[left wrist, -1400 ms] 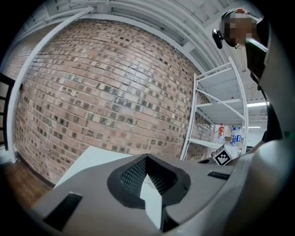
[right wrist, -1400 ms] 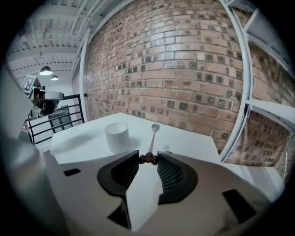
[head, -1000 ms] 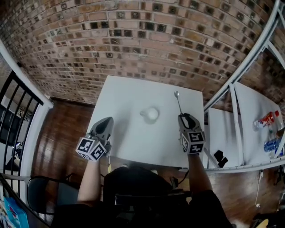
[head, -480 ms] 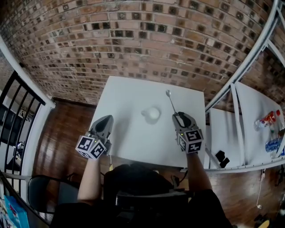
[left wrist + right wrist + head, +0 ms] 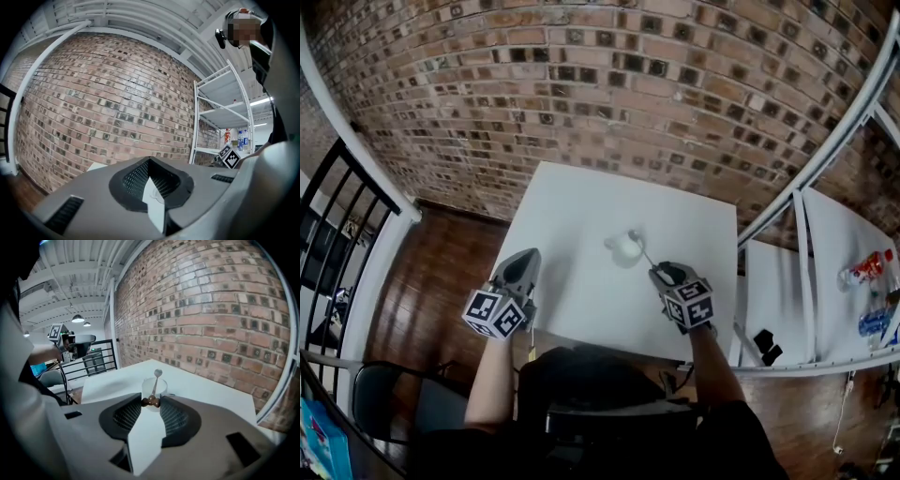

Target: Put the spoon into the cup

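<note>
Currently the carrying step looks to be nearly over, with the drop into the cup next. A white table (image 5: 572, 211) stands against a brick wall (image 5: 581, 84). Near the table's middle is a small translucent white cup (image 5: 625, 248), upright.

The right gripper (image 5: 664, 275) sits just near and right of the cup. Its jaws are partly closed and pinch a slim metal spoon (image 5: 154, 386) by the brown end of its handle. The spoon slopes away from the gripper, bowl first, across the cup's mouth. In the right gripper view the bowl shows at the cup's far rim. It seems to be above the rim rather than inside, though it is too small to be sure.

The left gripper (image 5: 521, 265) hangs at the table's near left edge, well apart from the cup. Its jaws are together on nothing.

The next move probably calls for lowering the bowl inside the rim, then parting the jaws. The cup looks light and nothing steadies it, so a knock on its rim could tip it.
</note>
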A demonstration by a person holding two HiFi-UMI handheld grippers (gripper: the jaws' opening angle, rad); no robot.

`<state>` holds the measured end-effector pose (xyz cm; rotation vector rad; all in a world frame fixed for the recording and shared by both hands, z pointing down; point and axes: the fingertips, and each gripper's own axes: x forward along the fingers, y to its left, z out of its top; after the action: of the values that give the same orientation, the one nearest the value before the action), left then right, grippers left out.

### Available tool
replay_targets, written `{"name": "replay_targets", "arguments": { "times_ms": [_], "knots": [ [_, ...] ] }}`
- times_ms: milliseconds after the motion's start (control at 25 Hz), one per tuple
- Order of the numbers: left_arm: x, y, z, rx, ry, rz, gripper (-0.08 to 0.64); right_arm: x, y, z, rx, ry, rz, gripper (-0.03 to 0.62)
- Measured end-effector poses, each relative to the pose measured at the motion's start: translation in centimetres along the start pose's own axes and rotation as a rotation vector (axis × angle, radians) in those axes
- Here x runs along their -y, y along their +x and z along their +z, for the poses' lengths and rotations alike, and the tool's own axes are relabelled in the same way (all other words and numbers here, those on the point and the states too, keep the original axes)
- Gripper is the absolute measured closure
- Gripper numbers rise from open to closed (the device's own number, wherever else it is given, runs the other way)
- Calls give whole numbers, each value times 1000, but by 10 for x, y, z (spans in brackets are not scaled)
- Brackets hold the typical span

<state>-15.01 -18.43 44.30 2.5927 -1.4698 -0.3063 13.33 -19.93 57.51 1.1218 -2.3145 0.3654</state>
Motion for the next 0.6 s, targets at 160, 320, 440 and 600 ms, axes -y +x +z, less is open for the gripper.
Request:
{"name": "replay_targets", "arguments": {
  "times_ms": [160,320,440,600],
  "knots": [
    [-2,-2,-4,-2,-10,4,557,-7,13,-16,-70,5,29,465],
    [-7,-4,-3,-2,-14,14,557,-9,20,-21,-107,-7,34,465],
    [-11,-5,-4,-6,-22,18,557,-9,22,-21,-121,0,35,465],
    [-15,-6,-6,-9,-29,26,557,-8,23,-16,-119,4,44,463]
  ]
}}
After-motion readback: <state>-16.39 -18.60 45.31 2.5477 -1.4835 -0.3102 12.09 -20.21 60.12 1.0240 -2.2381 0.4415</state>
